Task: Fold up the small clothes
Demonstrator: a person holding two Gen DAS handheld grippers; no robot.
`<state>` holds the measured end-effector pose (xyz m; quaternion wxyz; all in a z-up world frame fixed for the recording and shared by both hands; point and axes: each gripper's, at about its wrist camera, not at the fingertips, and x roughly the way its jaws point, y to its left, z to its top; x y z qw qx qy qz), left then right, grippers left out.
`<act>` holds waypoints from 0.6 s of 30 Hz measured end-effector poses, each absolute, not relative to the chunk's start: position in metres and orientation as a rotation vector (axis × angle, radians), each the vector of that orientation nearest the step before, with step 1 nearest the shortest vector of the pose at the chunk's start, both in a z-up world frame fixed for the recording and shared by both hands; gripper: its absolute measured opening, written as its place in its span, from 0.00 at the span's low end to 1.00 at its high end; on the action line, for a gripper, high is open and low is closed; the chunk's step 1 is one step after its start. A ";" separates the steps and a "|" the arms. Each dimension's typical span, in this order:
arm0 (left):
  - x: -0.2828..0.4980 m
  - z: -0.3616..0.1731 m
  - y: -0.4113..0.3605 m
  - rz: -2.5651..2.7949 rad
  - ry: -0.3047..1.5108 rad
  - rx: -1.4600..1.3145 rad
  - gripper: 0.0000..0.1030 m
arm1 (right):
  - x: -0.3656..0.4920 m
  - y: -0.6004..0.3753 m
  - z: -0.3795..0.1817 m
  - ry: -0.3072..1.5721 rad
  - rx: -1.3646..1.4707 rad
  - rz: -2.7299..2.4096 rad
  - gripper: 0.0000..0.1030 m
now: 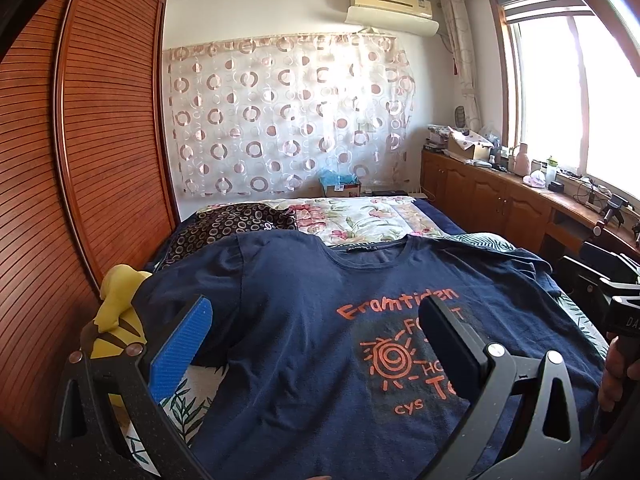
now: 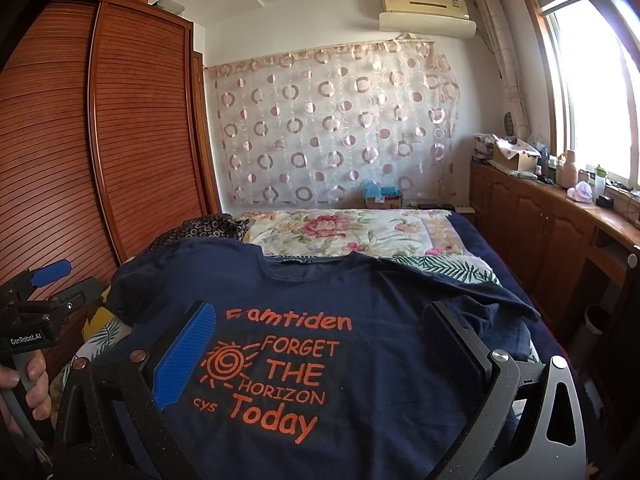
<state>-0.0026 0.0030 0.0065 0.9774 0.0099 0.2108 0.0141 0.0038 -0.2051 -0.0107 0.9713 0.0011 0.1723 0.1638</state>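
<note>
A navy T-shirt with orange print lies face up and spread flat on the bed, collar away from me, sleeves out to both sides. My left gripper hovers open over the shirt's left half, nothing between its blue-padded fingers. My right gripper hovers open above the printed chest, also holding nothing. Each gripper appears at the edge of the other's view: the right gripper's body at far right, the left gripper's body at far left, held by a hand.
A yellow plush toy lies by the shirt's left sleeve. A floral quilt and a dark patterned pillow lie at the bed's far end. A slatted wooden wardrobe runs along the left; a cluttered wooden cabinet stands under the window at right.
</note>
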 end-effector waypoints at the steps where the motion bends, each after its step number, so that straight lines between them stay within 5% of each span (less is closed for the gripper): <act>1: -0.003 0.007 0.003 0.027 0.425 0.020 1.00 | 0.004 -0.205 -0.011 0.347 0.002 0.331 1.00; 18: -0.003 0.006 0.003 0.027 0.424 0.019 1.00 | 0.004 -0.204 -0.011 0.347 -0.002 0.331 1.00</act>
